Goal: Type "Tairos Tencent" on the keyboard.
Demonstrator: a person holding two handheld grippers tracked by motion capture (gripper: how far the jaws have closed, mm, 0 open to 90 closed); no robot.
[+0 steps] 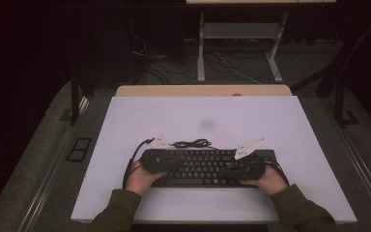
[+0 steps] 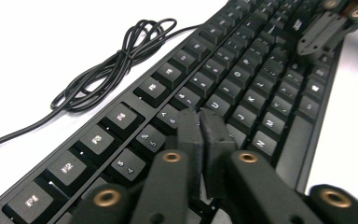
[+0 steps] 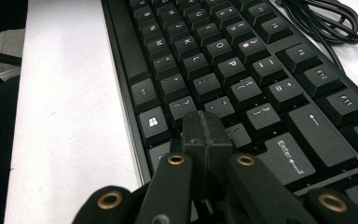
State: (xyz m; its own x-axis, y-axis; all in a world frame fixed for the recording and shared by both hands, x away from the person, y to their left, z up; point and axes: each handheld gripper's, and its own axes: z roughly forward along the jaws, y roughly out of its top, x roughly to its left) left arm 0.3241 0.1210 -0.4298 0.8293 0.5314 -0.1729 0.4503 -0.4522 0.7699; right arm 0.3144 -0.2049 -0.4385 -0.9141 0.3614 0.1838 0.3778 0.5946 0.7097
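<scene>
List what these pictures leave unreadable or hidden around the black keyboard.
- High view: key legends on the black keyboard are too small and dim to read; both hands cover its ends.
- Left gripper view: the shut left gripper hides the keys under its fingers.
- Right gripper view: the shut right gripper hides whether its tips touch a key; the coiled black cable is cut off by the top edge.
</scene>
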